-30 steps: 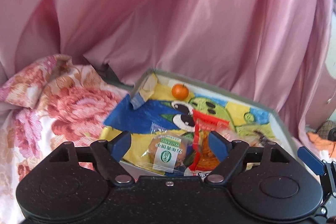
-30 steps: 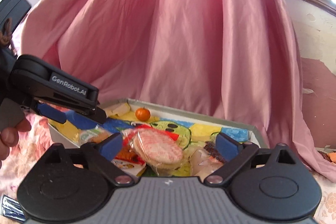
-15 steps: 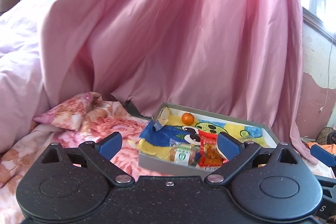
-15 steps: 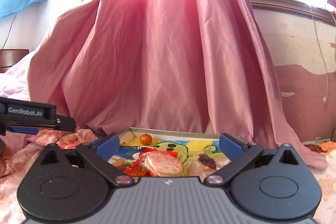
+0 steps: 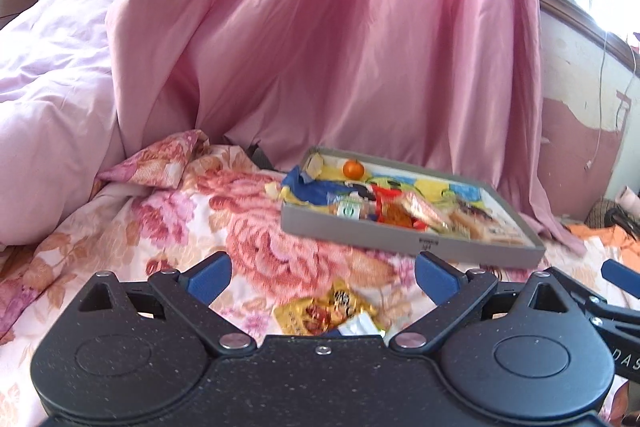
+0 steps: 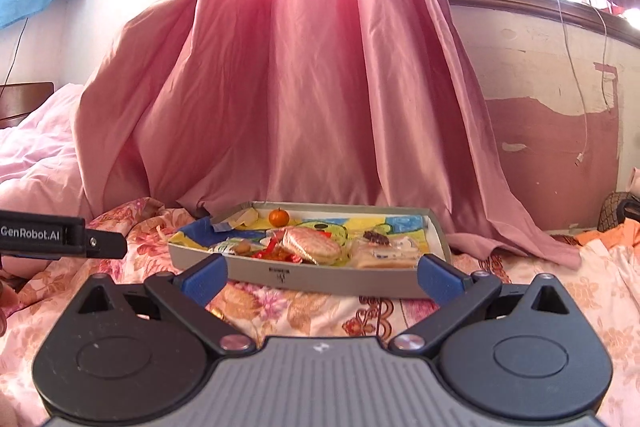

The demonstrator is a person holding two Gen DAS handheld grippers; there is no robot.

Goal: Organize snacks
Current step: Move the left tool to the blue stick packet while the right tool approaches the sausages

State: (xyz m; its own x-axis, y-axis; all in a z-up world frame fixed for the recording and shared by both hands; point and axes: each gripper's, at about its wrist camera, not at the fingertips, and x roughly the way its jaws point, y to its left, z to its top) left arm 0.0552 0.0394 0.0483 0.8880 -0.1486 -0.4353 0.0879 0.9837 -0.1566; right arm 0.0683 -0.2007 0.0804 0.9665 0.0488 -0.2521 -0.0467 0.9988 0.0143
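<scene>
A shallow grey box (image 5: pixel 404 241) (image 6: pixel 328 277) lies on the floral bedspread, holding several wrapped snacks and a small orange fruit (image 5: pixel 353 169) (image 6: pixel 278 217). A round pink rice cracker pack (image 6: pixel 314 244) lies on top of the pile. My left gripper (image 5: pixel 322 277) is open, back from the box, with a yellow snack packet (image 5: pixel 320 311) on the bedspread just below its jaws. My right gripper (image 6: pixel 322 277) is open too, empty, facing the box's front wall from a short distance. The left gripper's finger (image 6: pixel 60 237) shows at the right wrist view's left edge.
A pink curtain (image 6: pixel 304 87) hangs right behind the box. A pale pink duvet (image 5: pixel 48 107) is heaped at the left. The floral bedspread (image 5: pixel 180 227) spreads in front of and left of the box. Orange cloth (image 6: pixel 612 235) lies at the far right.
Both grippers have pulled back from over the box, which now looks smaller and farther. The left jaws widened. The yellow packet on the bedspread has come into the left view.
</scene>
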